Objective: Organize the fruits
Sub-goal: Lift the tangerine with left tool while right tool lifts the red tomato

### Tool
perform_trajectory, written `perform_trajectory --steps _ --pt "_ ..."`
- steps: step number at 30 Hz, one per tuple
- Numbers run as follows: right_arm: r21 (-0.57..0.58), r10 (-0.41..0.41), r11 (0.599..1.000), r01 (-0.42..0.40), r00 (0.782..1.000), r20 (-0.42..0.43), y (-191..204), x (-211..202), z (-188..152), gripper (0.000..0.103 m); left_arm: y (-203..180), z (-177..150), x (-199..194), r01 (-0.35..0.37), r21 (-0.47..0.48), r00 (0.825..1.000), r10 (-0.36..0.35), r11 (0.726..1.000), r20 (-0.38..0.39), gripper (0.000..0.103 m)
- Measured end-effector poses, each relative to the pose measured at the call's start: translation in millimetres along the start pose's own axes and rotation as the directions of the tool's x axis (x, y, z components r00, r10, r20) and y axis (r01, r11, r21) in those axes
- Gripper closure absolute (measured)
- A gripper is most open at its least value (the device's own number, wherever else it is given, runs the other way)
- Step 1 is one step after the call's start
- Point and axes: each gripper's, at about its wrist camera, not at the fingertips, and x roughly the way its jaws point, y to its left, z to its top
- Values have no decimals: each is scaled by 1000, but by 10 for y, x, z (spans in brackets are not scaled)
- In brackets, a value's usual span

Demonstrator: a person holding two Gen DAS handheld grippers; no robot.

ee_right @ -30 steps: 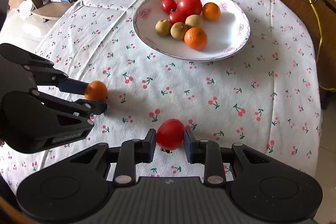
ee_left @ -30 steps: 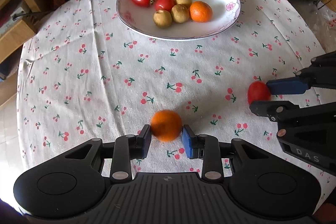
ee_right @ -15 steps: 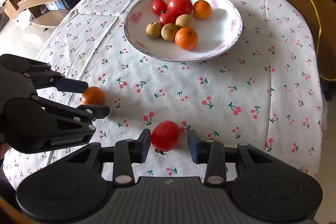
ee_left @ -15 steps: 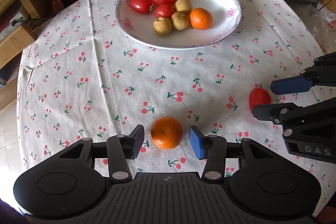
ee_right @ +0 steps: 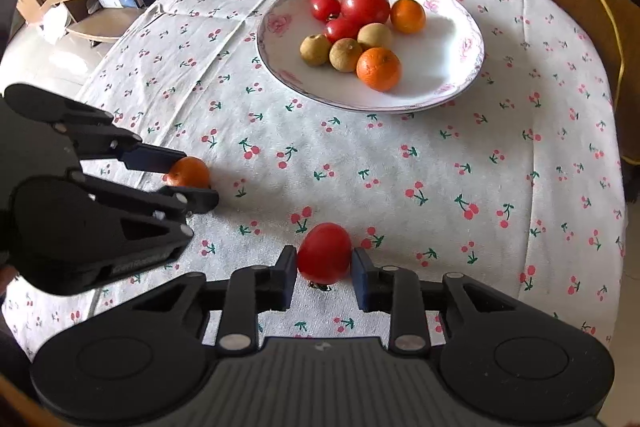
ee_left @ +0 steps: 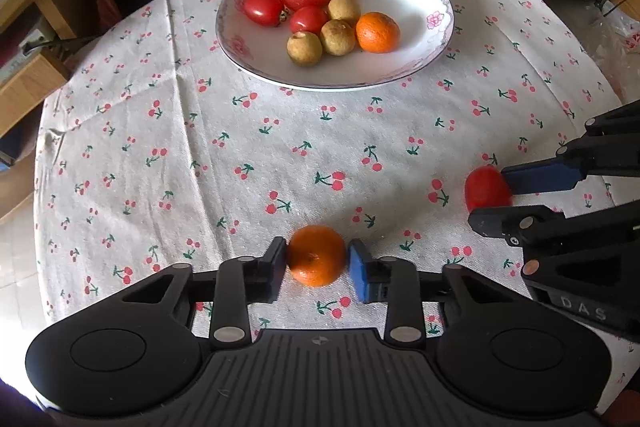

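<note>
Light: bright daylight, strongest from 7 to 9 o'clock
Glare: floor (ee_left: 12, 239) blown out at 8 o'clock
Shadows: soft, under the plate (ee_right: 460, 95) rim
Distortion: strong fisheye bending at edges
Focus: sharp centre, corners dark and soft

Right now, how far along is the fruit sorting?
Eight fruits already sit in the plate. The left hand-held gripper brackets the orange and the right hand-held gripper brackets the tomato, both resting on the tablecloth. Both remain to be moved.
</note>
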Motion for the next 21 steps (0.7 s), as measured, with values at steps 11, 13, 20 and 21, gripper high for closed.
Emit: perform_trajectory --steps 11,13,20,21 --pt "-3 -16 1000 16 998 63 -5 -140 73 74 15 55 -84 4 -10 999 -4 1000 32 63" --pt "1 -22 1000 22 997 72 -2 -160 90 74 5 78 -99 2 -10 999 -2 1000 39 63" --pt "10 -39 999 38 994 102 -12 -212 170 74 -24 179 -129 -3 -9 998 3 1000 60 63" --pt "11 -42 999 41 994 105 -14 -218 185 74 -25 191 -133 -3 -9 998 3 1000 63 63"
